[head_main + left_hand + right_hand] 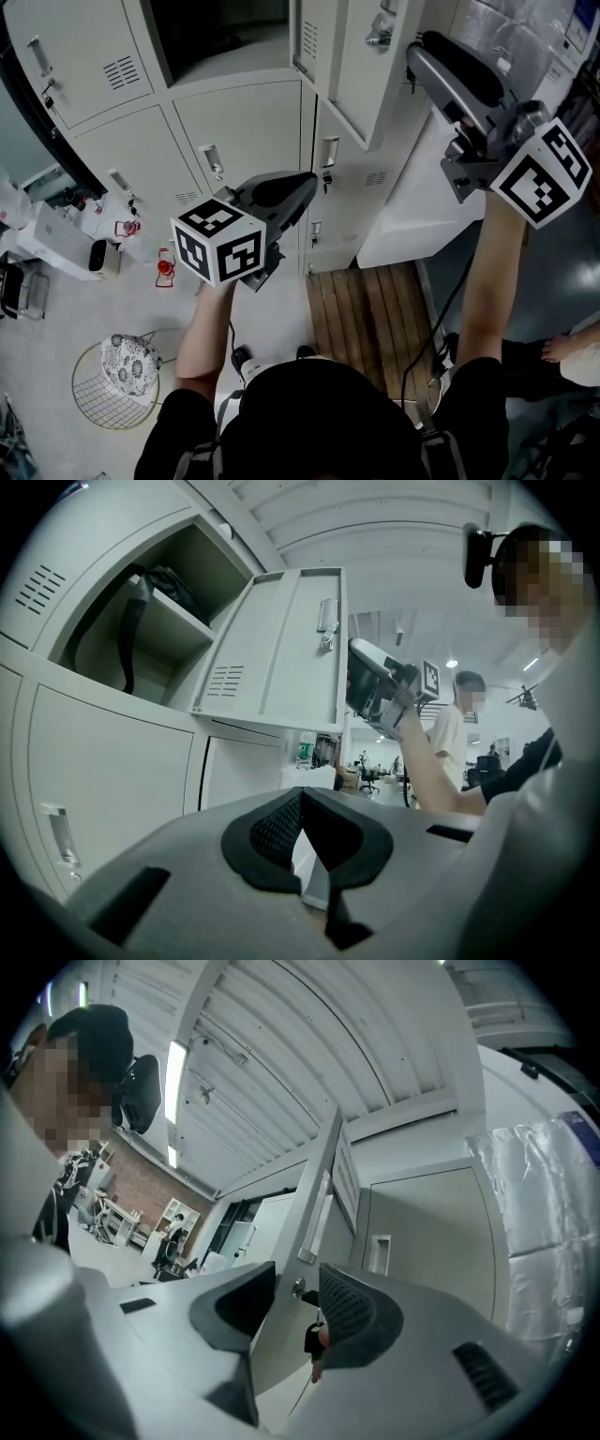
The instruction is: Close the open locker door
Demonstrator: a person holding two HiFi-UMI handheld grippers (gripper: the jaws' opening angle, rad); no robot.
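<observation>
The right gripper (298,1277) is holding its 2 jaws wide apart. The free edge of the locker door (286,1321) is standing between them, and neither pad is pressing on it. The door's lock (299,1287) is sitting just inside that gap. A key (312,1336) is hanging from the lock close beside the right-hand pad and may be touching it, though the view is too tight to say.

The door is hanging well open, jutting out from the cabinet toward this gripper. Its open compartment (164,663) is lying off to the gripper's left, with 1 dark strap (125,649) dangling inside.

The left gripper (305,187) is being held lower, well apart from the door, and is pointing at the closed lockers under the compartment. Its jaws are resting together at the tips and gripping nothing.
</observation>
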